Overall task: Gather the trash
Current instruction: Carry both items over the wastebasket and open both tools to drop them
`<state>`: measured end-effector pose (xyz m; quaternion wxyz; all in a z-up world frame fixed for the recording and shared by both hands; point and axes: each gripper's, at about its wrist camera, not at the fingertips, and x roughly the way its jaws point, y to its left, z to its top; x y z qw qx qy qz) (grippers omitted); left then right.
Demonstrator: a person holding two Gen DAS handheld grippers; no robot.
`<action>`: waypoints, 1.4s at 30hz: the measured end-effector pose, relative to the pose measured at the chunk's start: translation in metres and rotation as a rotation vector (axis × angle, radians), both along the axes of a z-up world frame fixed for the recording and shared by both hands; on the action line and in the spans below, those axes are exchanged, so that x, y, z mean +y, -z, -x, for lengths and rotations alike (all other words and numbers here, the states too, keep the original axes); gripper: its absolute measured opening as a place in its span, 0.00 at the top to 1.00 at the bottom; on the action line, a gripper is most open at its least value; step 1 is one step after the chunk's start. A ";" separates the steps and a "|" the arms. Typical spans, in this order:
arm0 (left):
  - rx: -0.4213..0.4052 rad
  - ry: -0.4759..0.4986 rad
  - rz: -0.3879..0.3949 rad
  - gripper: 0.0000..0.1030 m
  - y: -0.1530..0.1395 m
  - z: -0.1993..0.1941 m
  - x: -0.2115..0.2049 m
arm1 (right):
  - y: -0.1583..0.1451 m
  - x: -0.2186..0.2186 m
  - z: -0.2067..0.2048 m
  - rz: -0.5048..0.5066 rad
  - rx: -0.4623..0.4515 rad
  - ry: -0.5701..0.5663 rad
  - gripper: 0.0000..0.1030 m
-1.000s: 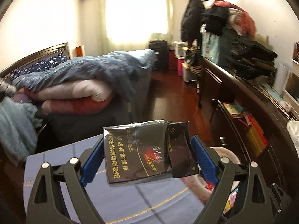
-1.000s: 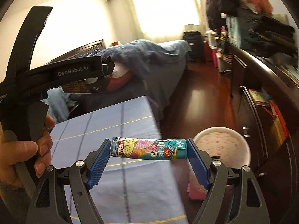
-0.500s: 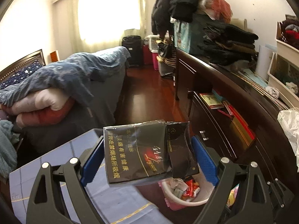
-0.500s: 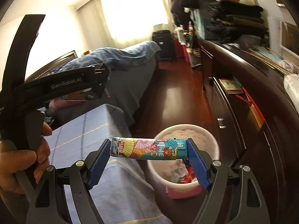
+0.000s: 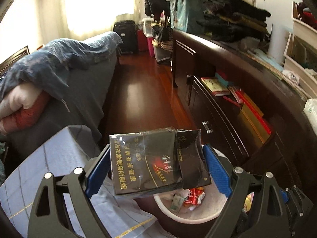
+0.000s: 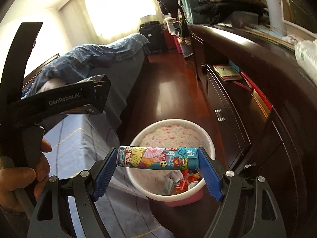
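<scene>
Above the white trash bin (image 6: pixel 208 138) beside the table (image 6: pixel 79 144), the left claw (image 5: pixel 156 164) pinches a dark cigarette pack (image 5: pixel 146 162) and the right claw (image 6: pixel 157 167) a colourful box (image 6: pixel 157 158), both held crosswise, poised for dropping.

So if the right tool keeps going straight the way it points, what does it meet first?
Probably the bin: its open mouth lies right ahead beyond the held packet, nothing between as far as I can see. Depth is unclear.

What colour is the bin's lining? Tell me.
White with small pink speckles on the trash bin, clearest in the right wrist view.
</scene>
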<state>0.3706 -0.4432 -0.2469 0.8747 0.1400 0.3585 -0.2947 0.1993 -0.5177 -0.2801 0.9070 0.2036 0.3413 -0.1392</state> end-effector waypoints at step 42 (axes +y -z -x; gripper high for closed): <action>0.190 0.066 -0.096 0.04 0.071 -0.036 -0.043 | 0.073 -0.019 -0.041 0.025 0.171 0.078 0.19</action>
